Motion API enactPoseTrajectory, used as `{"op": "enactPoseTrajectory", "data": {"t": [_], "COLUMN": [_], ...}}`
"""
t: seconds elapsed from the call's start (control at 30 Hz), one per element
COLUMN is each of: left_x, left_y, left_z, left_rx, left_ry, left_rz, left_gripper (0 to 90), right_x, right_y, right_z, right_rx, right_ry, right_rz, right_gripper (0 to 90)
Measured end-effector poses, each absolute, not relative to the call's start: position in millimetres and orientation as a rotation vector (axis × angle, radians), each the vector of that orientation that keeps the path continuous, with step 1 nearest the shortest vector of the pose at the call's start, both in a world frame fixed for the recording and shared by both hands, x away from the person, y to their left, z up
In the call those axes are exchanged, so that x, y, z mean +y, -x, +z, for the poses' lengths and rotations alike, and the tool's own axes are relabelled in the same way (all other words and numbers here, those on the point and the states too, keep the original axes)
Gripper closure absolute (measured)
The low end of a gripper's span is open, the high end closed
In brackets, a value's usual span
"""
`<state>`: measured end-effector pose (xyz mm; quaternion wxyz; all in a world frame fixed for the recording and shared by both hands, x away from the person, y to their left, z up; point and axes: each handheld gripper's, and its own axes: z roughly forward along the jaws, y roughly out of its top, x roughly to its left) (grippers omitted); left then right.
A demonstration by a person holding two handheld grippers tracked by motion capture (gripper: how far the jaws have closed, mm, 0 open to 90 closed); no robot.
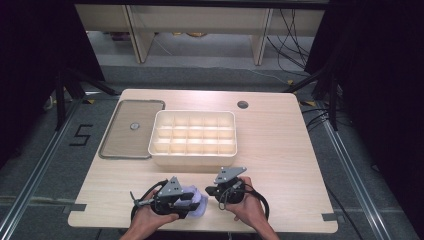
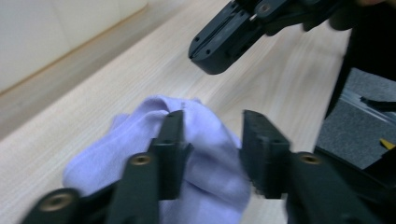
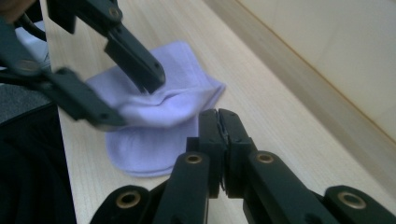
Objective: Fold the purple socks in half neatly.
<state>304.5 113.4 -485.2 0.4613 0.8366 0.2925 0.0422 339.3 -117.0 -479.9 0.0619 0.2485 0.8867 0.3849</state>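
Observation:
A pale lavender cloth (image 1: 199,201) lies crumpled near the table's front edge. My left gripper (image 1: 190,201) reaches it from the left. In the left gripper view the jaws (image 2: 212,123) stand apart with a raised fold of the cloth (image 2: 205,140) between them; one pad touches it and the other stands off. The right gripper view shows those same jaws (image 3: 135,100) straddling the fold of the cloth (image 3: 154,140). My right gripper (image 1: 210,191) sits just right of the cloth, its jaws (image 3: 218,116) shut together with nothing between them, and its black tip (image 2: 210,58) hangs over bare wood.
A cream box (image 1: 192,159) divided into several compartments stands at mid-table, just beyond both grippers. A flat brownish lid (image 1: 131,130) lies to its left. A round cable hole (image 1: 242,104) sits at the back. The table's front edge is right under the hands.

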Motion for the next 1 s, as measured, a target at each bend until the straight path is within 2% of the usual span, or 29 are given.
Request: {"op": "enactPoseTrajectory", "data": {"t": [0.1,0.2,0.3,0.37,0.4,0.53,0.8,1.0], "left_x": [122,141,159,166,166,162,148,146], "left_y": [-304,-303,-304,-305,-305,-302,-299,-296], "left_z": [-477,-468,-472,-483,-487,-496,-510,-512], "left_rx": [0.706,0.699,0.723,0.740,0.747,0.755,0.694,0.726], "left_ry": [-2.030,-2.014,-2.011,-2.049,-2.041,-2.069,-2.196,-2.176], "left_rz": [0.121,0.145,0.172,0.156,0.138,0.120,0.136,0.122], "left_gripper": [51.0,54.5,67.1,70.7,76.7,83.8,87.4,87.3], "right_x": [-118,-117,-112,-110,-103,-89,-74,-84], "right_y": [-340,-340,-337,-336,-334,-329,-323,-327], "right_z": [-479,-476,-471,-469,-468,-466,-483,-497], "right_rx": [2.671,2.667,2.647,2.659,2.670,2.690,2.764,2.804], "right_ry": [-0.761,-0.736,-0.717,-0.704,-0.693,-0.627,-0.582,-0.627], "right_rz": [1.190,1.207,1.230,1.224,1.224,1.228,1.115,1.012], "right_gripper": [88.4,88.4,88.4,88.4,88.5,88.7,89.5,90.0]}}
